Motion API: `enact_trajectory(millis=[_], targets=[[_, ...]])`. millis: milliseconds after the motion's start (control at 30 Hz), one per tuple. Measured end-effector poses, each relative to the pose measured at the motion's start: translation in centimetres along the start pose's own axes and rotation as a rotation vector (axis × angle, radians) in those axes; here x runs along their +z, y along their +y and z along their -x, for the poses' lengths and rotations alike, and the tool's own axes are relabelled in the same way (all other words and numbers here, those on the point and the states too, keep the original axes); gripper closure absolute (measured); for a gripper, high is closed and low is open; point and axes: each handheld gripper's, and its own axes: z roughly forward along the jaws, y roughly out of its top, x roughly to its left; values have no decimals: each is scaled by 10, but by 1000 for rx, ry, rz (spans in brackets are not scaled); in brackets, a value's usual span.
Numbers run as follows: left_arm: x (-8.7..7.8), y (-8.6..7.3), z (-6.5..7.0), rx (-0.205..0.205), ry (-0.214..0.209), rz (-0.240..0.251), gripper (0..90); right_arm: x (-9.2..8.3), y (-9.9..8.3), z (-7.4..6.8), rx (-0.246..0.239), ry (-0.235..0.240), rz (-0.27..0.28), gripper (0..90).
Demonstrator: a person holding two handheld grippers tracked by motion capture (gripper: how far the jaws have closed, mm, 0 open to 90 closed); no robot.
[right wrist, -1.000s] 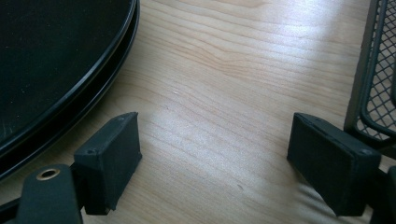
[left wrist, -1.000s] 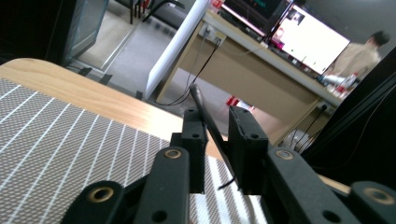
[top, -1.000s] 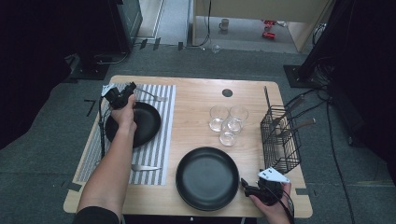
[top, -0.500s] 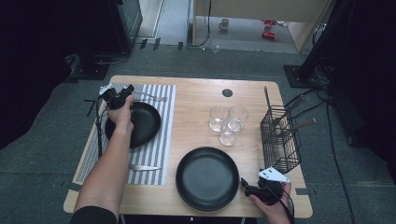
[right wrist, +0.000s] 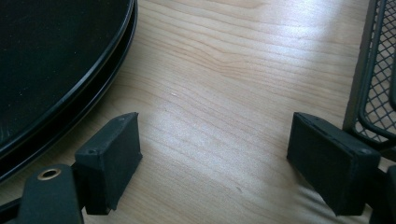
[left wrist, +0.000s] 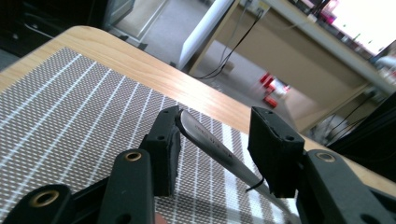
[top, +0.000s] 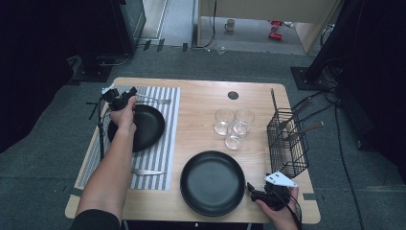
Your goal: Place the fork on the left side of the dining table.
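My left gripper [top: 119,98] is at the far left corner of the striped placemat [top: 165,148]. Its jaws have just been opening and now stand apart. In the left gripper view a metal fork handle [left wrist: 205,139] lies on the mat between the jaws of the left gripper [left wrist: 217,123], and the pads do not press on it. From the high view the fork [top: 154,100] lies behind a black plate [top: 143,127]. My right gripper [top: 256,191] rests open at the table's front right, the right gripper [right wrist: 215,154] over bare wood beside a second black plate [right wrist: 51,60].
A knife [top: 146,171] lies on the mat's near end. The second black plate [top: 213,183] sits at front centre. Three glasses [top: 233,127] cluster mid-table. A wire basket [top: 287,143] with utensils stands at the right edge, close to my right gripper.
The left gripper has shifted slightly at the mat's far corner. Plates, glasses, basket and the right gripper stay as they were.
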Motion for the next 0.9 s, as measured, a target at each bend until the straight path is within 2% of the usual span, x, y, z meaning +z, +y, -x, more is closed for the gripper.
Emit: enact_trajectory(millis=[100,133,233,333,900], targets=[[0,1,0,2,14,-7,506,0,0,0,0,0,0,168],[0,1,0,9,12,-5,524,0,0,0,0,0,0,168],[0,2,-1,17,32,-5,504,0,0,0,0,0,0,168],[0,2,-3,14,36,-12,493,0,0,0,0,-1,0,168],[-5,13,-6,21,43,33,470,0,0,0,-1,-1,0,168]])
